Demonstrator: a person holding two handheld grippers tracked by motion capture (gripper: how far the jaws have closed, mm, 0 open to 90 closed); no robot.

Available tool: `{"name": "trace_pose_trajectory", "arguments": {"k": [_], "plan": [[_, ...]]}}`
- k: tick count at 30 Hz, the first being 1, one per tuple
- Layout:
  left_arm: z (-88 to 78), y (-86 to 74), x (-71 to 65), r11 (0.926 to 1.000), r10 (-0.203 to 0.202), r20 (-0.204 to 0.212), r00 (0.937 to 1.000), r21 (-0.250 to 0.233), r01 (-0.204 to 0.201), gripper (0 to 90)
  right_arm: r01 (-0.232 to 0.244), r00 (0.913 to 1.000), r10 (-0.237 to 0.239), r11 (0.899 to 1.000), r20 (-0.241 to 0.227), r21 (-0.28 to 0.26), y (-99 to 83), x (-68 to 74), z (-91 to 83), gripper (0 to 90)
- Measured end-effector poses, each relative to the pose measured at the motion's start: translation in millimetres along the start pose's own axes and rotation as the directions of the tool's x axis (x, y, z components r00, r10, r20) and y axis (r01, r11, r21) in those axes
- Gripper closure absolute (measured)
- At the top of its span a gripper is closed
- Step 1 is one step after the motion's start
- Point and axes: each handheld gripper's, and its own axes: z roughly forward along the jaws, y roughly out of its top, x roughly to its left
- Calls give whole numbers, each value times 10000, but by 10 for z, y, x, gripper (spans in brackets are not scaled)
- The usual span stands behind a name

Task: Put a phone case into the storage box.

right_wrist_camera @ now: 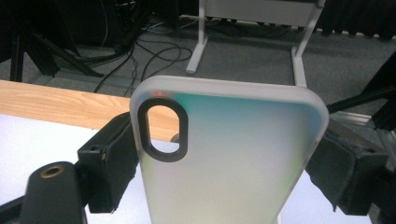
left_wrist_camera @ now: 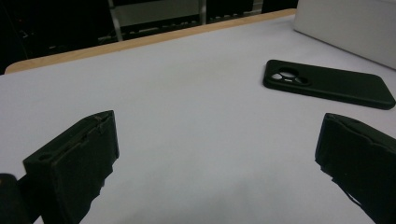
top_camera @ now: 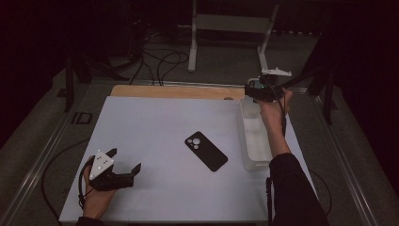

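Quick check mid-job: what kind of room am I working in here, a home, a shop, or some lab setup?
Most likely a lab or recording rig, not a home. The table has a plain white sheet on it, loose cables run over the grey floor behind, and a bare metal stand and dark tripod legs ring the table.

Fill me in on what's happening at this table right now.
A person works with a gripper in each hand. The right gripper is shut on a frosted translucent phone case, held up at the far end of a clear bin. The left gripper rests open on the white mat. A black phone case lies untouched mid-table.
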Motion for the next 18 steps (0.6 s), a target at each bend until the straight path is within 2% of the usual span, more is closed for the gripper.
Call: {"name": "trace_pose_trajectory", "arguments": {"k": [18], "plan": [[-5, 0, -1, 10000, -4, 12, 10000, -15, 4, 1, -304, 9994, 296, 9982, 166, 521, -214, -60, 177, 165]]}}
